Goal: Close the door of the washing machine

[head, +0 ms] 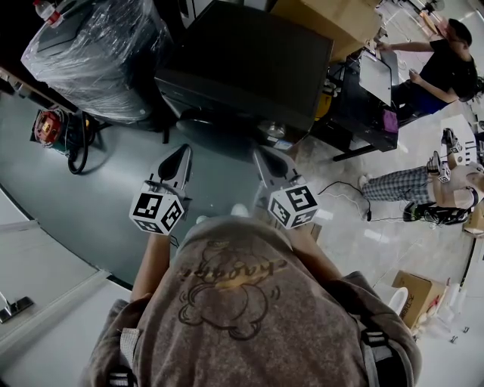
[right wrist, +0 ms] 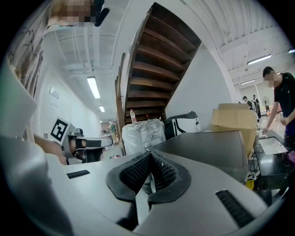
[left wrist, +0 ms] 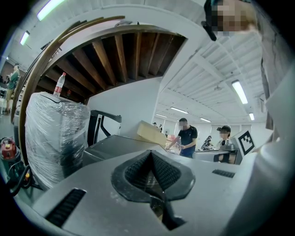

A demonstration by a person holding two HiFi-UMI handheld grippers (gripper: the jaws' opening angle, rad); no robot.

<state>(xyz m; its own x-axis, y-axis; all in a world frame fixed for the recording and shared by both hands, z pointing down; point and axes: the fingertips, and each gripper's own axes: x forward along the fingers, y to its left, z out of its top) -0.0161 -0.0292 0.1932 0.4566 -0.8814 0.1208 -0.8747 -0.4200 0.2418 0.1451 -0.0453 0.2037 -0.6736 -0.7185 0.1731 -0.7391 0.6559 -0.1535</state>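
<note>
The washing machine [head: 242, 60] is a dark box straight ahead, seen from above. A dark rounded panel [head: 215, 137] juts from its front, just beyond both grippers; I cannot tell whether it is the door. My left gripper [head: 183, 153] and right gripper [head: 262, 155] are held side by side in front of it, apart from it, both shut and empty. In the left gripper view the ribbed pads of the left gripper [left wrist: 151, 156] meet, with the machine's grey top [left wrist: 115, 145] behind. In the right gripper view the right gripper [right wrist: 150, 156] is likewise shut before the machine [right wrist: 212, 147].
A plastic-wrapped bulk [head: 98, 53] stands left of the machine, with a red device and cable [head: 51, 125] on the floor beside it. A cardboard box [head: 325, 19] lies behind. People [head: 439, 64] work at a bench on the right. A wooden staircase [right wrist: 156, 69] rises behind.
</note>
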